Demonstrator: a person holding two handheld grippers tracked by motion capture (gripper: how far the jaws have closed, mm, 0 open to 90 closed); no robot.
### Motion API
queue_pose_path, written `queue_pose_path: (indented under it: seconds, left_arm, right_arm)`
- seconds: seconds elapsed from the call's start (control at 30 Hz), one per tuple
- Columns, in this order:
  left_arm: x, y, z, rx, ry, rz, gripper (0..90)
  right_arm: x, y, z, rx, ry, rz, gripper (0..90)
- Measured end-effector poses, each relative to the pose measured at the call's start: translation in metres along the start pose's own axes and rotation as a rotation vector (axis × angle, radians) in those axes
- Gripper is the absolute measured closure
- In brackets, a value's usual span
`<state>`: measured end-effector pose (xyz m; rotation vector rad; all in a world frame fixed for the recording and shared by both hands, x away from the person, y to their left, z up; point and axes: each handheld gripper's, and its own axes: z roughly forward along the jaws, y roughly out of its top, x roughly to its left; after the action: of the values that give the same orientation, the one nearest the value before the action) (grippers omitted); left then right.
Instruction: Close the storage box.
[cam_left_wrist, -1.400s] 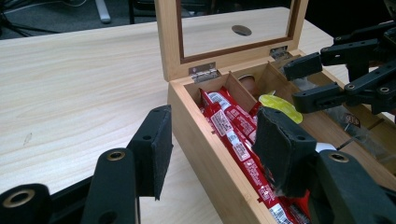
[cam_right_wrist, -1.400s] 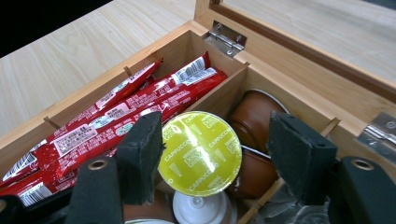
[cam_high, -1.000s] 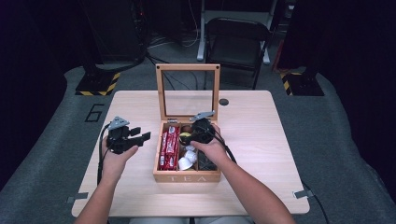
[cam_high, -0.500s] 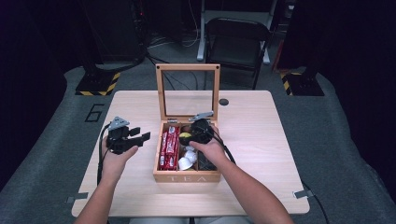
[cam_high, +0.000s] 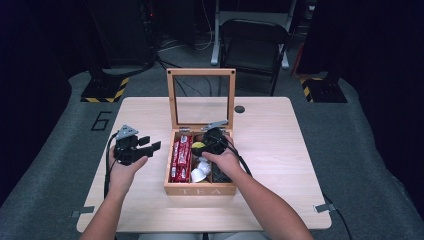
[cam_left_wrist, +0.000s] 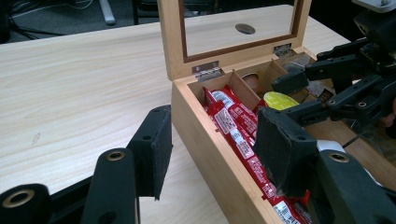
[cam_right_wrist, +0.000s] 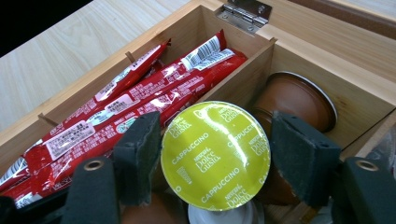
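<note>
One wooden tea box (cam_high: 200, 190) stands on the table (cam_high: 280, 150), near the middle, with its one glass lid (cam_high: 201, 97) standing upright at the far side. In the left compartment lie several red stick sachets (cam_right_wrist: 140, 100); at least three can be counted in the right gripper view, and more may be hidden below. In the middle compartment there is one capsule with a yellow-green lid that reads "Cappuccino" (cam_right_wrist: 215, 154), one brown capsule (cam_right_wrist: 294, 100) farther in, and white capsules (cam_high: 200, 172) nearer to the person, at least two. One small dark hole (cam_high: 239, 109) is in the table right of the lid.

There are two grippers. The right hand-held gripper (cam_right_wrist: 217, 163) is inside the box, and the cappuccino capsule stands between its jaws; the left pad seems to touch the rim, while a small gap shows at the right pad. The left hand-held gripper (cam_high: 145, 148) hovers over the table just left of the box, with its jaws apart and nothing between them.

Compared with one second ago, both hands are in the same place and the box is unchanged. The jaws of the right hand-held gripper have just been closing around the capsule.
</note>
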<state>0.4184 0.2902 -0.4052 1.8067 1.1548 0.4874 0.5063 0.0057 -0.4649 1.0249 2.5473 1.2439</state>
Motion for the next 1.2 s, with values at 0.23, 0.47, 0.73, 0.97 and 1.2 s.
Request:
queue_pose_path:
  seconds: [0.23, 0.47, 0.73, 0.97, 1.2]
  left_arm:
    - [0.000, 0.000, 0.000, 0.002, 0.001, 0.002, 46.2]
    - [0.000, 0.000, 0.000, 0.001, 0.003, 0.001, 46.3]
    - [0.000, 0.000, 0.000, -0.001, 0.004, -0.003, 46.3]
    - [0.000, 0.000, 0.000, 0.000, 0.002, 0.001, 46.3]
    - [0.000, 0.000, -0.001, -0.003, 0.004, -0.002, 46.3]
  right_arm:
    - [0.000, 0.000, 0.000, 0.002, 0.004, 0.000, 36.5]
    - [0.001, 0.000, -0.001, 0.002, -0.001, -0.013, 37.0]
    - [0.005, 0.004, -0.005, -0.006, -0.019, -0.037, 37.0]
    - [0.007, 0.008, -0.012, -0.019, -0.021, -0.048, 37.1]
    - [0.009, 0.014, -0.023, -0.027, -0.024, -0.061, 37.1]
